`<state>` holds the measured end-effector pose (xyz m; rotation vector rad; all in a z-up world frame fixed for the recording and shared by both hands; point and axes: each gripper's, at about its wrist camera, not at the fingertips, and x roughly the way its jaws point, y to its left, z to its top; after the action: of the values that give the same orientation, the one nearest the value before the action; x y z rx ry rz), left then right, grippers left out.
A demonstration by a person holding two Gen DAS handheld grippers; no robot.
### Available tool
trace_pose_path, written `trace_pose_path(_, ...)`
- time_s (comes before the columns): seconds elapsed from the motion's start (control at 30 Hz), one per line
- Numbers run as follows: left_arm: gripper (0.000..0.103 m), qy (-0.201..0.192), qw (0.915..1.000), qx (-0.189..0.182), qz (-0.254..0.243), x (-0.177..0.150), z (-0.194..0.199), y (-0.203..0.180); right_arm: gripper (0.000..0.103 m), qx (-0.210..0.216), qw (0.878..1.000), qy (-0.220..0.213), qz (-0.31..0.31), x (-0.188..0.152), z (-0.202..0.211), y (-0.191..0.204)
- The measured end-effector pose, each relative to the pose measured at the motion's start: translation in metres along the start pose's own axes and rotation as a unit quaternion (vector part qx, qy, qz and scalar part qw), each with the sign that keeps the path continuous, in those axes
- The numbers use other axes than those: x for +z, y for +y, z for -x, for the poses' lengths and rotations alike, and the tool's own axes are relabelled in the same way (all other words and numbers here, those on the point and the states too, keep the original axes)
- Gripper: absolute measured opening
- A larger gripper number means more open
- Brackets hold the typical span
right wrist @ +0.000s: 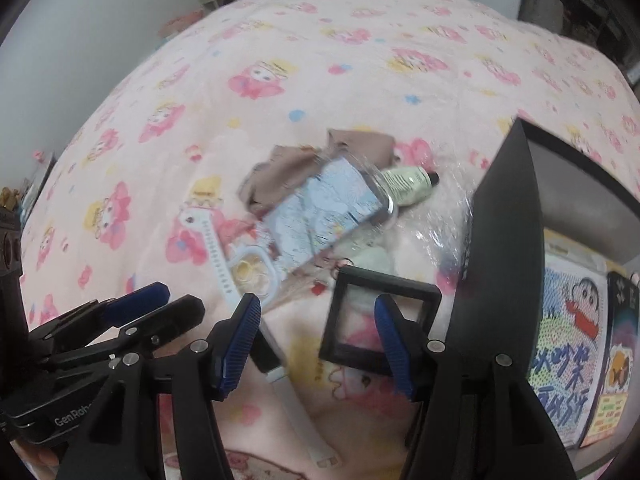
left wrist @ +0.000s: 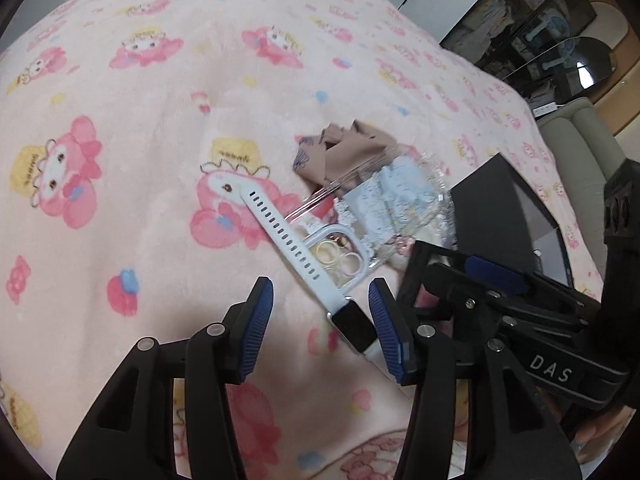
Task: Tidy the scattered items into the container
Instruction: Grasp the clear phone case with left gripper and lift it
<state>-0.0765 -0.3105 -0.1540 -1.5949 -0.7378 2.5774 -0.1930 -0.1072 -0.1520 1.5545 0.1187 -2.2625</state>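
Note:
A smartwatch with a white strap [left wrist: 288, 240] lies on the pink blanket, its dark face [left wrist: 354, 326] between the fingers of my open left gripper [left wrist: 324, 330], close to the right pad. My right gripper [right wrist: 316, 342] is open above a black square frame case [right wrist: 352, 320], with its right finger over the frame's edge. The watch [right wrist: 224, 268] runs under its left finger. A ring case [right wrist: 256, 272], a blue phone case in clear wrap [right wrist: 324, 208], a beige cloth [right wrist: 360, 140] and a green tube [right wrist: 408, 184] lie beyond. The black container [right wrist: 500, 240] stands open at the right.
The cartoon-print blanket [left wrist: 140, 200] covers the whole bed. The right gripper [left wrist: 496, 280] crowds in just beside my left one, and the left gripper [right wrist: 120, 320] shows at the lower left. Colourful picture cards [right wrist: 568, 340] lie by the container. Shelves and a chair stand past the bed's edge.

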Motion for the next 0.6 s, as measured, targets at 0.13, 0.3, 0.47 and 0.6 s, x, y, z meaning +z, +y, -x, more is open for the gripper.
trace_pose_path(0.13, 0.051, 0.009, 0.9999, -0.006, 0.011, 0.008, -0.012, 0.006, 0.056, 0.005, 1.000, 0.012, -0.018, 0.000, -0.014, -0.007)
trace_pose_path(0.3, 0.051, 0.007, 0.9985, -0.037, 0.039, 0.018, -0.016, 0.017, 0.057, 0.019, 0.999, 0.011, -0.049, 0.008, -0.019, -0.009)
trace_pose_path(0.47, 0.051, 0.007, 0.9974, -0.052, 0.050, 0.031, -0.029, 0.017, 0.058, 0.002, 0.997, -0.019, -0.081, 0.021, -0.018, -0.016)
trace_pose_path(0.6, 0.051, -0.016, 0.9991, -0.015, 0.037, 0.052, -0.039, 0.016, 0.061, -0.015, 0.996, -0.005, -0.089, 0.022, -0.028, -0.015)
